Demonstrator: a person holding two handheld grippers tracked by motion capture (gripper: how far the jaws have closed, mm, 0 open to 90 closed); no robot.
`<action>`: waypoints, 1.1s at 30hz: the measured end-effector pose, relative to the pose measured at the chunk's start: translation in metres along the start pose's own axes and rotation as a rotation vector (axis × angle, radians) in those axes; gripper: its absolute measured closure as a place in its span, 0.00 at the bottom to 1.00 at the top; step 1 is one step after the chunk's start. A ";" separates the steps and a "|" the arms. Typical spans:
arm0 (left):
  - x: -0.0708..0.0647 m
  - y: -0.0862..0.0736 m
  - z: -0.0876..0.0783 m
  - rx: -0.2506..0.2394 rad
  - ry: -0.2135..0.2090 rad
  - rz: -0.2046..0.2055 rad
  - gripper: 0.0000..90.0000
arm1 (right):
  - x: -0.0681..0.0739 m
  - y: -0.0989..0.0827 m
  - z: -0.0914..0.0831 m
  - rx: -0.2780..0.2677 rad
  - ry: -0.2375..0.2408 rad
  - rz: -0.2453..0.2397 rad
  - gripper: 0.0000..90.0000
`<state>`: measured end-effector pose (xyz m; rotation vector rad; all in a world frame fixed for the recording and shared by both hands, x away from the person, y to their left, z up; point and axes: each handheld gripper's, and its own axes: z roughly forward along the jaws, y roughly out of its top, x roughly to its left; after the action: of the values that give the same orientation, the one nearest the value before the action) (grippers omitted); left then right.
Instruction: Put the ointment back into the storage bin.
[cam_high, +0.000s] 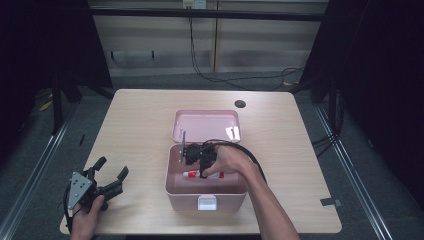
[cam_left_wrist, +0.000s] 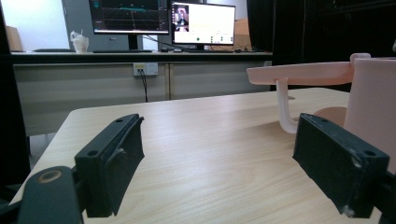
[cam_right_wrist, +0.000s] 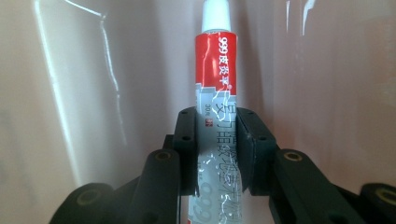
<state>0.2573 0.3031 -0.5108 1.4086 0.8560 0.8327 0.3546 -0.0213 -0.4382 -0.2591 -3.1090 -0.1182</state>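
A pink box stands mid-table with its lid folded back. Inside it lies a red, white and silver ointment tube. My right gripper reaches down into the box and is shut on that tube, its jaws pinching the silver lower half, white cap pointing away. My left gripper rests open on the table at the front left, nothing between its fingers. The box wall and raised lid show at the right of the left gripper view.
The wooden table has a small dark hole near the far edge. Cables trail on the floor behind. A desk with monitors stands beyond the table. A bit of grey tape sits at the front right edge.
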 end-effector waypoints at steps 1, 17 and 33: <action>0.000 0.000 0.000 0.000 0.001 0.002 0.18 | 0.000 0.000 0.002 -0.010 0.001 -0.003 0.79; 0.000 0.000 0.000 0.002 0.001 0.005 0.18 | 0.001 0.000 0.011 0.036 -0.028 0.019 0.79; 0.000 0.000 0.000 0.000 0.001 0.002 0.18 | 0.002 -0.001 0.010 0.029 -0.037 0.020 0.77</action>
<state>0.2572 0.3033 -0.5107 1.4092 0.8548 0.8352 0.3524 -0.0210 -0.4484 -0.2948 -3.1407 -0.0694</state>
